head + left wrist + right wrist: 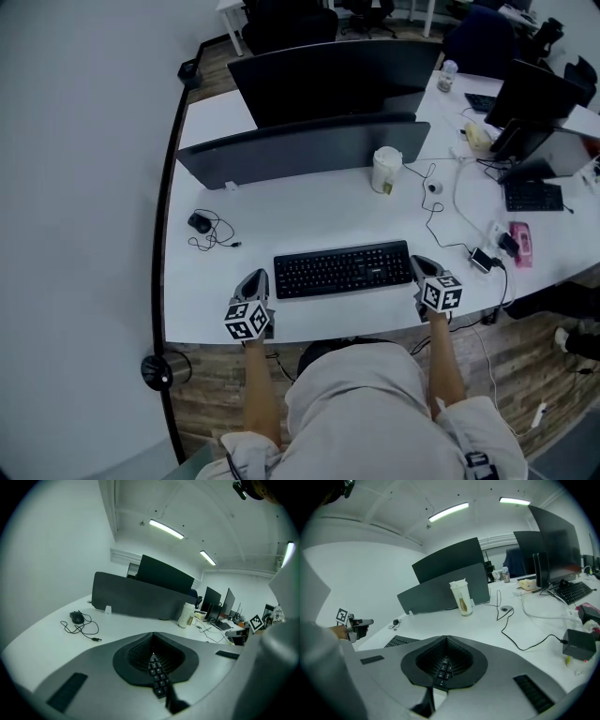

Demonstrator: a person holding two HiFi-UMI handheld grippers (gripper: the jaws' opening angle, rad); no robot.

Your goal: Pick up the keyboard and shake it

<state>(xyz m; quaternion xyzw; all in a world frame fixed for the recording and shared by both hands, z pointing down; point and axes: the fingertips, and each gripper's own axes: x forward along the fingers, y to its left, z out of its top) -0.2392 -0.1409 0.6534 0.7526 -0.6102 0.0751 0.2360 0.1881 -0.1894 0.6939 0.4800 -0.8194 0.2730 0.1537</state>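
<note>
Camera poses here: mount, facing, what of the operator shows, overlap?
Head view: on the person's head, facing steeply down at desk and keyboard; shows forearms, torso, left hand-held gripper, right hand-held gripper.
Left gripper view: on the left hand-held gripper, facing along its shut jaws across the desk toward the mouse.
Right gripper view: on the right one, shut jaws facing the cup; left hand-held gripper at its left edge.
Shared: all three show cup and keyboard.

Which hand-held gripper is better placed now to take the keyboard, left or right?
Right, probably: the right hand-held gripper lies close beside one end of the keyboard; the left hand-held gripper stands slightly apart from the other end. Both are shut.
</note>
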